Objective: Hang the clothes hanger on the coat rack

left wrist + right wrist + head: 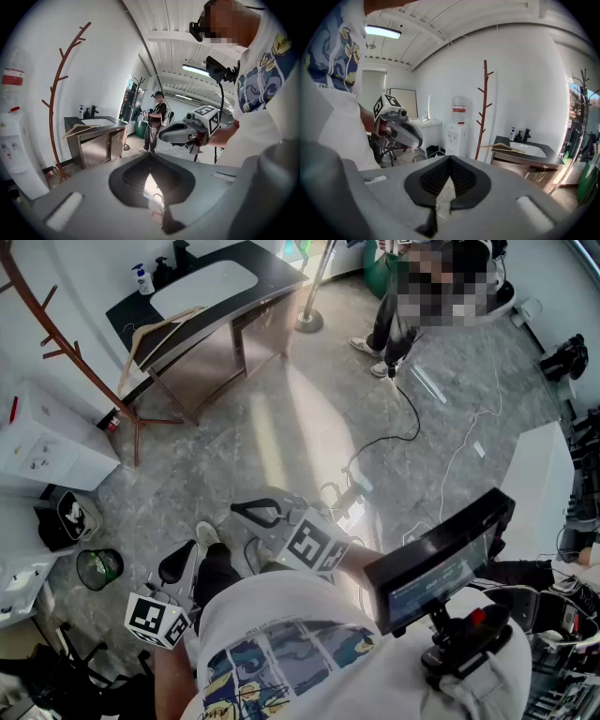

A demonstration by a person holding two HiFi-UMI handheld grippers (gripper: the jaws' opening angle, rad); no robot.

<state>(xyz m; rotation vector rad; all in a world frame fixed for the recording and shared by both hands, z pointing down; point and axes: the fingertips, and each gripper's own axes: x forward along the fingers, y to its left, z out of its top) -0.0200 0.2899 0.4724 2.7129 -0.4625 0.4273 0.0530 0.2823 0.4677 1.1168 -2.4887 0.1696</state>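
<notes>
Head view, left to right. Brown coat rack (58,329) along the left edge, foot on the grey floor (281,427), white water dispenser (42,442) just beside it. Wooden clothes hanger (157,329) lying flat on the left end of the dark bench (272,282), next to a white sink basin (202,287), well apart from both grippers. Soap bottle (142,277) at the bench's back corner. Lower down, left gripper (180,559) close to the wearer's body, right gripper (239,510) just to its right. Second person (394,324) standing at top right.

Left gripper view: fingers (133,176) pressed together, nothing between them; clothes hanger (82,131) far ahead on the bench.

Right gripper view: fingers (464,180) likewise closed and empty; coat rack (483,110) left of the bench, clothes hanger (508,148) on top of the bench.
</notes>
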